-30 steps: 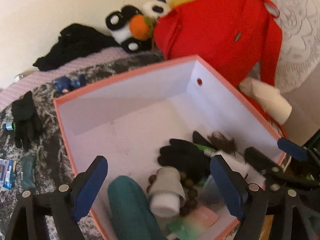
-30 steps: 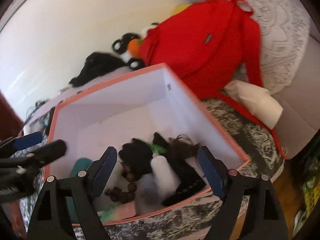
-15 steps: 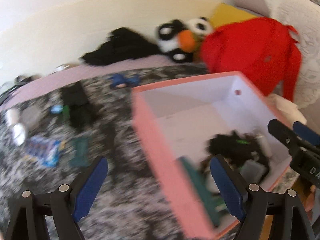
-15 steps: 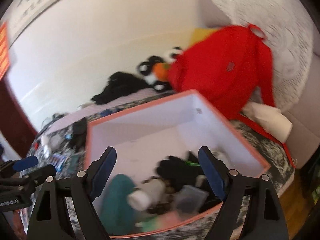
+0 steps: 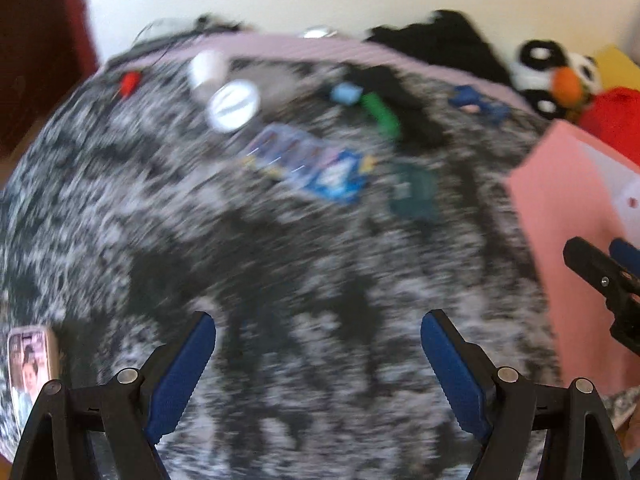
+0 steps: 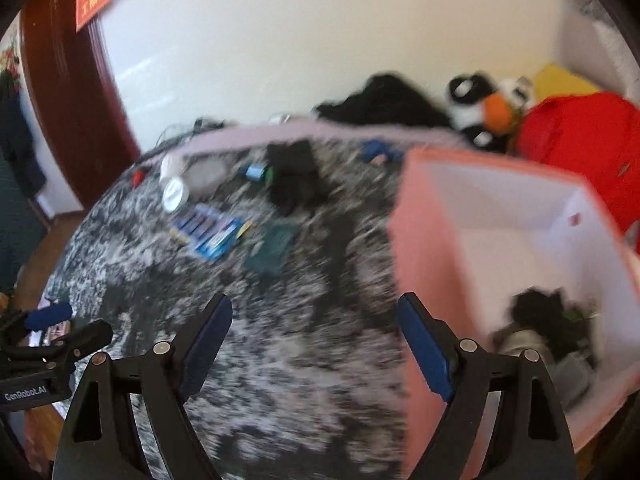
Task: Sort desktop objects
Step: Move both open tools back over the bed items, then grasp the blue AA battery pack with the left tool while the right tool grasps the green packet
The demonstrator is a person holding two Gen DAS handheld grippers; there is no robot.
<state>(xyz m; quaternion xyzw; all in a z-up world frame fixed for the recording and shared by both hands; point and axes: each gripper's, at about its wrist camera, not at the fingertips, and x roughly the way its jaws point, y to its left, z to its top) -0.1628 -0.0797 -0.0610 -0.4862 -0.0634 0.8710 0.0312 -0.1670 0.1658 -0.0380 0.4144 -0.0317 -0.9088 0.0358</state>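
Note:
My left gripper (image 5: 318, 372) is open and empty over the black-and-white patterned cover (image 5: 260, 280). My right gripper (image 6: 316, 348) is open and empty too, beside the pink box's left wall. The pink box (image 6: 424, 220) holds a black glove (image 6: 540, 312) and other items. Loose on the cover lie a blue blister pack (image 5: 312, 164), a dark teal item (image 5: 412, 192), a white round lid (image 5: 234, 106), a green and blue tube (image 5: 376, 110), a black glove (image 6: 296, 184) and a small blue toy (image 5: 476, 102). Both views are blurred.
A phone (image 5: 28, 376) lies at the cover's left edge. Behind the box sit a red backpack (image 6: 580, 140), a panda plush (image 6: 488, 108) and black clothing (image 6: 384, 100). A dark wooden door frame (image 6: 68, 92) stands at the left. The other gripper (image 6: 48, 344) shows at the left edge.
Both grippers have swung left, away from over the box toward the cover with the loose items. The box has slid to the right side of both views. Both stay open.

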